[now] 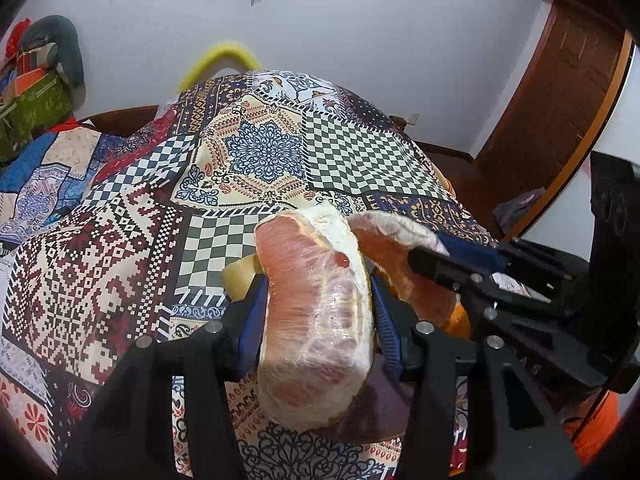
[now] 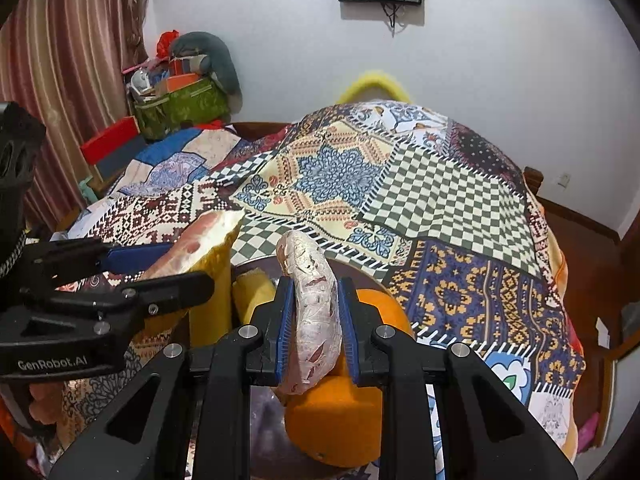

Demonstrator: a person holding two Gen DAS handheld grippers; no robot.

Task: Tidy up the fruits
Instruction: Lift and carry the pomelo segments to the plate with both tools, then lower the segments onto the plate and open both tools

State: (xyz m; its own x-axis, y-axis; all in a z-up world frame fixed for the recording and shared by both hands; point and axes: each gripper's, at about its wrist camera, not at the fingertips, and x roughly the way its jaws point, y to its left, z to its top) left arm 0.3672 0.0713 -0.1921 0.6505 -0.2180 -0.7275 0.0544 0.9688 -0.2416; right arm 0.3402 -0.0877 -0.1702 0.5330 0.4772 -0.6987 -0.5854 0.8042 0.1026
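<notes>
Left tool [image 1: 316, 312]: black frame with two blue ribbed pads, jaws closed on a large pomelo wedge [image 1: 316, 320]. The wedge is pink-fleshed, with a white pith edge and a yellow rind along its back, and is sealed in glossy, wrinkled cling film. In the right wrist view the same tool [image 2: 160, 268] enters from the left and its wedge [image 2: 200, 240] shows the rind as a yellow, spongy strip.

Right tool [image 2: 316, 324]: same build, jaws closed on a second, thinner pomelo segment [image 2: 316, 312]. This piece is crescent-shaped, pale pink with darker red flecks, and covered by a whitish, papery membrane under film. In the left wrist view the right tool [image 1: 432, 256] reaches in from the right, and its segment [image 1: 400, 256] sits just beside the first wedge.

Count: two tools, two held pomelo pieces.

Below the right tool lies an orange [image 2: 340, 408], smooth and matte, partly hidden by the tool frame. A pale yellow rind piece [image 2: 250, 284] lies just left of it. Both appear to rest on a dark round plate [image 2: 260, 412], whose rim is mostly covered.

The surface carries a patchwork-print cloth [image 1: 264, 152] of checkerboard, floral medallion and geometric panels. It looks slick and is slightly wrinkled at the far edge.
</notes>
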